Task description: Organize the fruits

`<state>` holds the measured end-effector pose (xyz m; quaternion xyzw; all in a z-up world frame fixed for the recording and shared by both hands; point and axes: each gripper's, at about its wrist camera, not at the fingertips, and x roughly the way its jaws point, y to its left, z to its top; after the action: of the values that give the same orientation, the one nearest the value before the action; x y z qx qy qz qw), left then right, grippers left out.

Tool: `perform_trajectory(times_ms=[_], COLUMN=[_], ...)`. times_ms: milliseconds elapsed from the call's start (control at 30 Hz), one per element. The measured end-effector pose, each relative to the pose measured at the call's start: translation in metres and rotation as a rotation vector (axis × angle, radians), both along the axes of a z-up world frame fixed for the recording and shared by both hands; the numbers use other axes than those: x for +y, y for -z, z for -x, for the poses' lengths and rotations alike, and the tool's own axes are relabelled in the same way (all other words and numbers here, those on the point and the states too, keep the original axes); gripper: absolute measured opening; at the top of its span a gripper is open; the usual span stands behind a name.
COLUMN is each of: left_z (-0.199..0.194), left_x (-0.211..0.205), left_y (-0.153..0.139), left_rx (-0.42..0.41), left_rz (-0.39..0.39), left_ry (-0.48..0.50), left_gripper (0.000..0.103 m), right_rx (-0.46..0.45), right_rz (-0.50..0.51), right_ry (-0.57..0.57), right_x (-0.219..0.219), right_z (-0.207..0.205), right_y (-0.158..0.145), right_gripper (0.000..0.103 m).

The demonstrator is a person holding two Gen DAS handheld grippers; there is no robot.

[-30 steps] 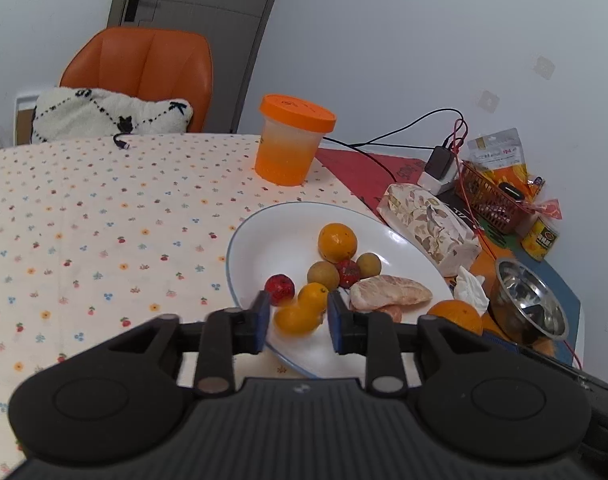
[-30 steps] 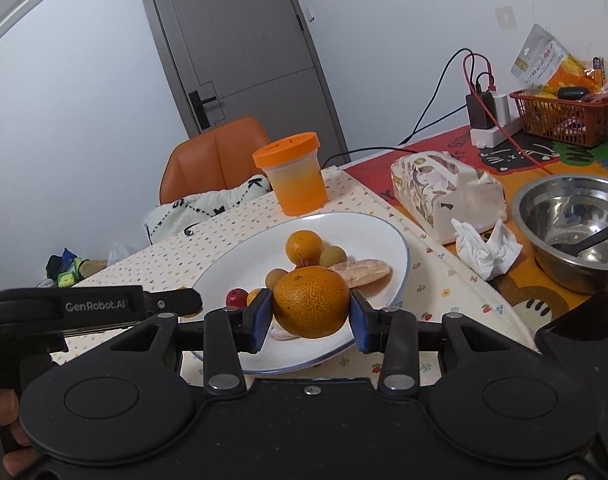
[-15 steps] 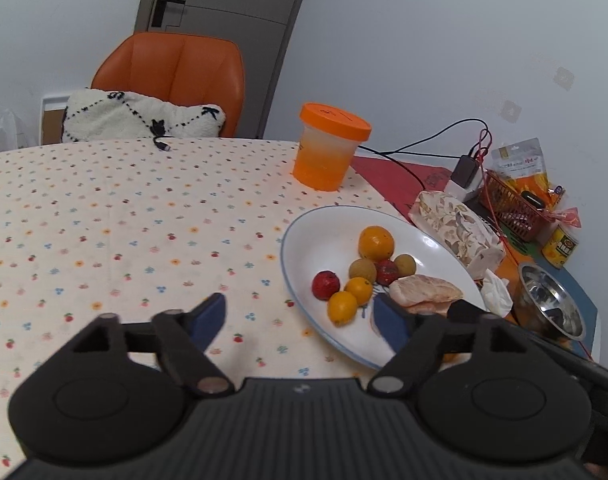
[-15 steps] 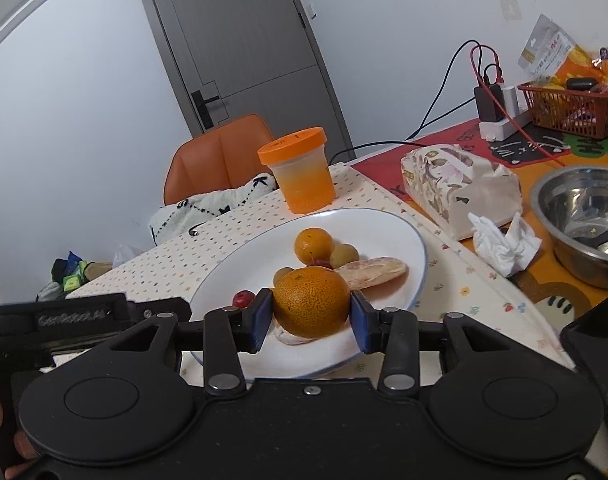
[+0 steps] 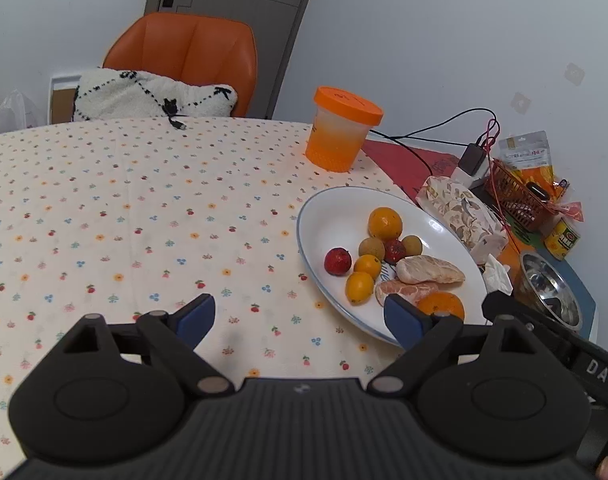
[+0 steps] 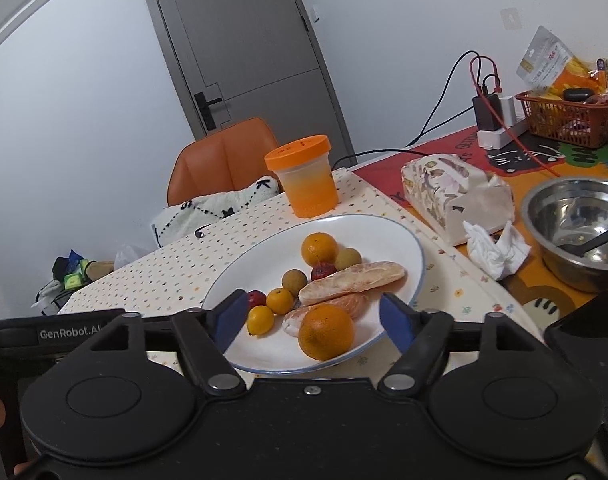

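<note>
A white plate (image 5: 327, 216) (image 6: 399, 236) on the dotted tablecloth holds several fruits: oranges, small yellow and brown fruits, red ones and peeled segments (image 6: 351, 278). A large orange (image 6: 325, 332) (image 5: 441, 305) lies at the plate's near edge between my right gripper's open fingers, not squeezed. My right gripper (image 6: 309, 320) is open around it. My left gripper (image 5: 300, 318) is open and empty over the tablecloth, left of the plate's near edge. A small yellow fruit (image 5: 359, 288) lies on the plate.
An orange-lidded cup (image 5: 341, 136) stands behind the plate. A tissue pack (image 6: 455, 196), a crumpled tissue (image 6: 495, 250), a steel bowl (image 6: 575, 228), a red basket (image 6: 563, 114) and cables lie to the right. An orange chair (image 5: 184, 60) with a cushion stands beyond the table.
My left gripper let go of the small yellow fruit on the plate, opened and drew back left. My right gripper opened and left the large orange on the plate's near edge.
</note>
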<state>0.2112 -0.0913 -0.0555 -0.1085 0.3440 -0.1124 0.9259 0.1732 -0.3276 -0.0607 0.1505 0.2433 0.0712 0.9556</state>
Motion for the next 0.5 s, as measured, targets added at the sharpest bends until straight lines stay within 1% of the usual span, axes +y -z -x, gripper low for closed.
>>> perform_trajectory(times_ms=[100, 167, 233, 267, 333, 400, 500], left_z=[0.005, 0.011, 0.017, 0.02, 0.027, 0.032, 0.039], left_x=[0.004, 0.007, 0.01, 0.012, 0.015, 0.02, 0.025], left_y=[-0.006, -0.011, -0.016, -0.019, -0.023, -0.026, -0.029], left_rx=[-0.01, -0.028, -0.044, -0.053, -0.068, -0.07, -0.071], left_rz=[0.007, 0.006, 0.003, 0.004, 0.006, 0.009, -0.007], left_ry=[-0.006, -0.007, -0.005, -0.01, -0.017, -0.019, -0.027], left_gripper=[0.093, 0.1, 0.102, 0.103, 0.103, 0.103, 0.103], right_rx=[0.002, -0.002, -0.006, -0.008, -0.013, -0.017, -0.012], right_rz=[0.017, 0.02, 0.022, 0.024, 0.029, 0.038, 0.063], right_ry=[-0.008, -0.008, -0.009, -0.01, -0.014, -0.019, -0.054], right_x=[0.0, 0.001, 0.003, 0.003, 0.006, 0.01, 0.019], right_z=[0.005, 0.01, 0.013, 0.014, 0.016, 0.018, 0.02], right_y=[-0.004, -0.007, -0.01, -0.011, -0.014, -0.016, -0.018], right_gripper=[0.077, 0.081, 0.084, 0.085, 0.091, 0.094, 0.096])
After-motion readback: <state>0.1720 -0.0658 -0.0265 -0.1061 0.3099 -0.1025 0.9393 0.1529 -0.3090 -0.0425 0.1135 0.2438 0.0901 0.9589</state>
